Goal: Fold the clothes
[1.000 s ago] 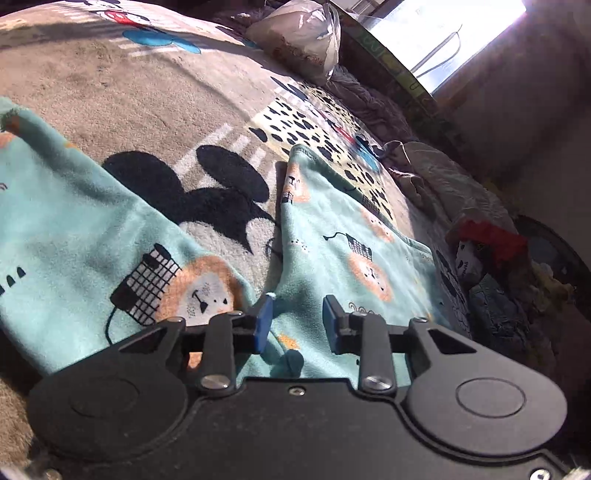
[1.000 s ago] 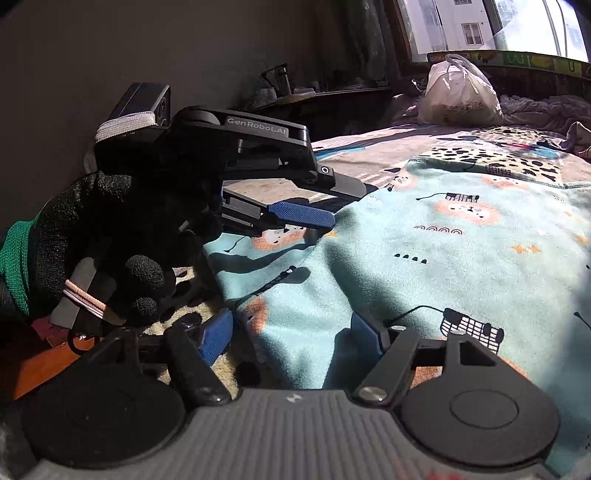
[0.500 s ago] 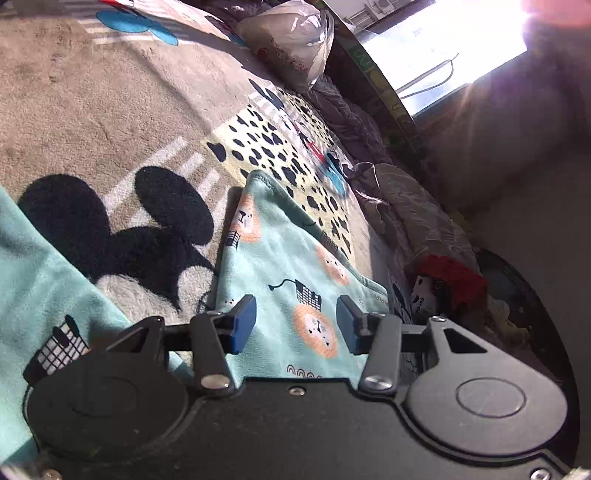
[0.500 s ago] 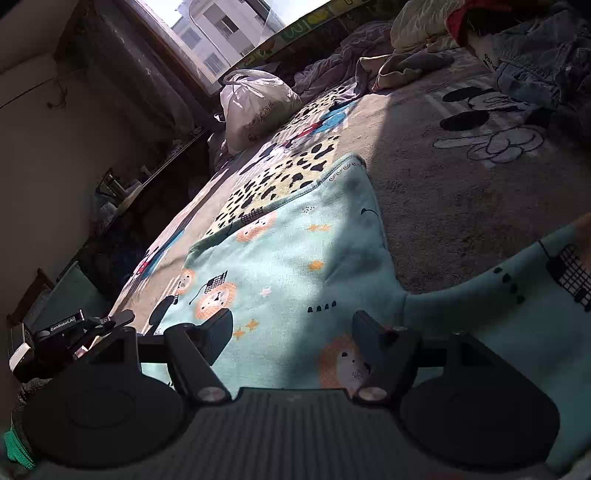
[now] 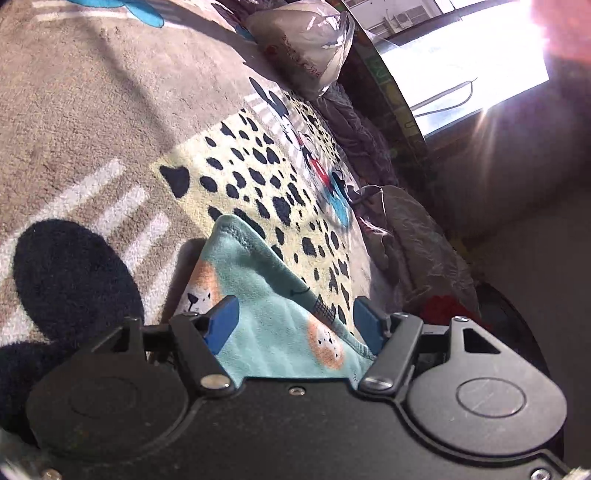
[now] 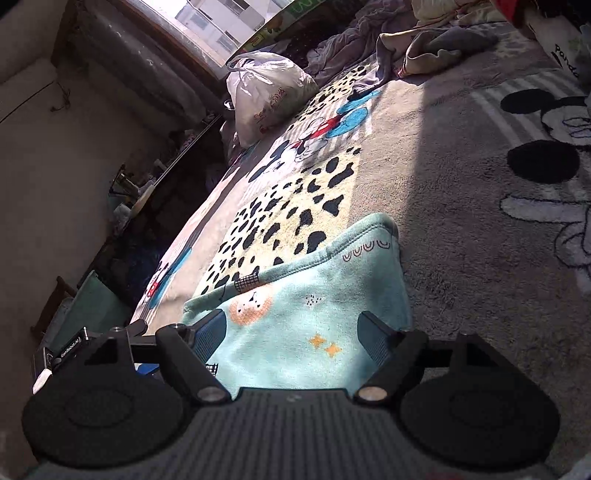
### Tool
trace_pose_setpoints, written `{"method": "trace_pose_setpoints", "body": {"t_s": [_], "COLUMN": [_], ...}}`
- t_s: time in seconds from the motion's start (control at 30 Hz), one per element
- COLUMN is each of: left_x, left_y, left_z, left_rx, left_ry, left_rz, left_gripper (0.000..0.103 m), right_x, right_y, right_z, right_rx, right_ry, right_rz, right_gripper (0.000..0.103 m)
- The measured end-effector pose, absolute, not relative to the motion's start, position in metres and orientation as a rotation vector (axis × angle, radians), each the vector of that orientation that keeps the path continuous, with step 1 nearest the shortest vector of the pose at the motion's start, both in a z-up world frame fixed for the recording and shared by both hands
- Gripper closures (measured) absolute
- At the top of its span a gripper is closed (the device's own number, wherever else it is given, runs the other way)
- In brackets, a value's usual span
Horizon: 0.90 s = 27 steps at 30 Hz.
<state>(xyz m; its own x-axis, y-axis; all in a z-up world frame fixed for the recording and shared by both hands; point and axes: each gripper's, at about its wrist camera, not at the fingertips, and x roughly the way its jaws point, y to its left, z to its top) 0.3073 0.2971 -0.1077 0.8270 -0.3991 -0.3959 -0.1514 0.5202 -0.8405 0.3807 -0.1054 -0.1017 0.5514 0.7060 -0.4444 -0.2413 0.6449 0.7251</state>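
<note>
Teal lion-print garment (image 5: 273, 314) on grey-brown, leopard-spotted cartoon-mouse blanket (image 5: 92, 122)

Bright window (image 6: 207, 22) behind white plastic bag (image 6: 269, 96); sunlight across cartoon-print blanket (image 6: 436, 155); plain shadowed wall (image 6: 48, 155) left of bag; rumpled bedding (image 6: 424, 40) right.

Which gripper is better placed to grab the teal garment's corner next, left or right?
Left, marginally. Both grippers, left and right, are open over the teal garment, but its corner sits more squarely ahead of the left.
</note>
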Motion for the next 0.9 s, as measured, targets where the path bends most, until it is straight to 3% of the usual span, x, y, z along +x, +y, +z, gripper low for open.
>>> {"method": "trace_pose_setpoints", "body": {"t_s": [0.03,0.07,0.1,0.13,0.17,0.23,0.27,0.33,0.37,0.4,0.43,0.47,0.5,0.53,0.57,0.77,0.9], "left_x": [0.316,0.323,0.324,0.324,0.322,0.322,0.322,0.323,0.324,0.327,0.325,0.323,0.32,0.312,0.304,0.251,0.203], "left_y": [0.301,0.307,0.315,0.322,0.326,0.317,0.312,0.311,0.31,0.313,0.317,0.32,0.323,0.323,0.323,0.324,0.315], "left_z": [-0.115,-0.122,-0.126,-0.13,-0.128,-0.117,-0.113,-0.117,-0.119,-0.126,-0.127,-0.128,-0.128,-0.119,-0.112,-0.097,-0.083], "left_rx": [-1.052,-1.022,-1.049,-1.078,-1.114,-1.062,-1.037,-1.034,-1.033,-1.03,-1.055,-1.082,-1.108,-1.089,-1.079,-1.095,-1.097], "left_ry": [0.609,0.636,0.629,0.619,0.584,0.553,0.539,0.532,0.528,0.56,0.553,0.543,0.532,0.501,0.478,0.447,0.417], "left_rz": [-0.162,-0.062,-0.011,0.037,0.034,-0.032,-0.076,-0.084,-0.087,-0.005,0.01,0.02,0.031,0.037,0.053,0.042,0.021], "left_gripper": [0.034,0.04,0.076,0.077,0.074,0.041,0.04,0.038,0.038,0.059,0.069,0.069,0.061,0.046,0.041,0.04,0.04], "right_x": [0.393,0.403,0.411,0.418,0.421,0.422,0.421,0.419,0.421,0.425,0.432,0.442,0.446,0.446,0.447,0.421,0.374], "right_y": [-0.108,-0.113,-0.117,-0.125,-0.131,-0.135,-0.132,-0.124,-0.12,-0.117,-0.115,-0.116,-0.121,-0.131,-0.14,-0.199,-0.213], "right_z": [-0.109,-0.117,-0.124,-0.134,-0.142,-0.146,-0.142,-0.131,-0.128,-0.126,-0.129,-0.135,-0.137,-0.136,-0.136,-0.143,-0.136], "right_rx": [0.714,0.759,0.789,0.835,0.89,0.953,0.933,0.9,0.878,0.853,0.841,0.839,0.876,0.939,1.001,1.272,1.21], "right_ry": [0.795,0.789,0.784,0.774,0.766,0.745,0.724,0.677,0.672,0.68,0.711,0.758,0.766,0.749,0.73,0.666,0.672], "right_rz": [0.595,0.565,0.526,0.48,0.456,0.461,0.484,0.564,0.58,0.578,0.545,0.493,0.462,0.446,0.428,0.308,0.375], "right_gripper": [0.025,0.026,0.028,0.045,0.053,0.05,0.046,0.023,0.022,0.022,0.022,0.026,0.029,0.03,0.03,0.021,0.021]}}
